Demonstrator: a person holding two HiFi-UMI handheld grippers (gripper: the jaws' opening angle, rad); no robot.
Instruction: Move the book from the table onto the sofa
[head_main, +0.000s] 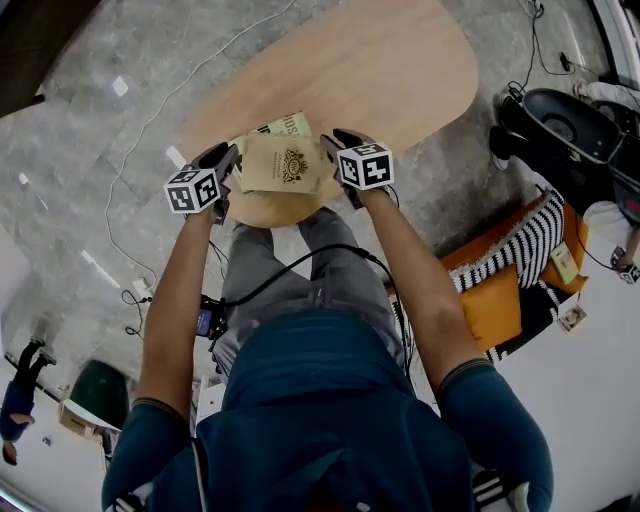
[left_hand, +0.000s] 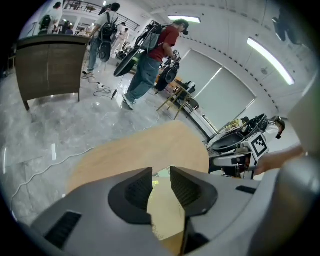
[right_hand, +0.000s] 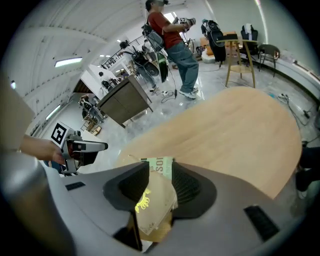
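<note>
A tan book (head_main: 281, 163) with a gold emblem lies on the near end of the oval wooden table (head_main: 380, 70), on top of a green-and-white printed item (head_main: 285, 126). My left gripper (head_main: 230, 163) is at the book's left edge and my right gripper (head_main: 332, 150) at its right edge. In the left gripper view the jaws (left_hand: 161, 176) stand a narrow gap apart, with the book (left_hand: 167, 215) showing through the gap. The right gripper (right_hand: 161, 171) has a wider gap, and the book (right_hand: 152, 200) and the printed item (right_hand: 159, 165) show through it. I cannot see any pad pressing on the book.
An orange sofa (head_main: 505, 295) with a striped cushion (head_main: 525, 245) stands to the right of the person's legs. A black machine (head_main: 565, 125) sits further right. Cables trail on the grey floor (head_main: 150, 120). People, a wooden cabinet (left_hand: 50, 65) and a stool (right_hand: 240, 52) are beyond the table.
</note>
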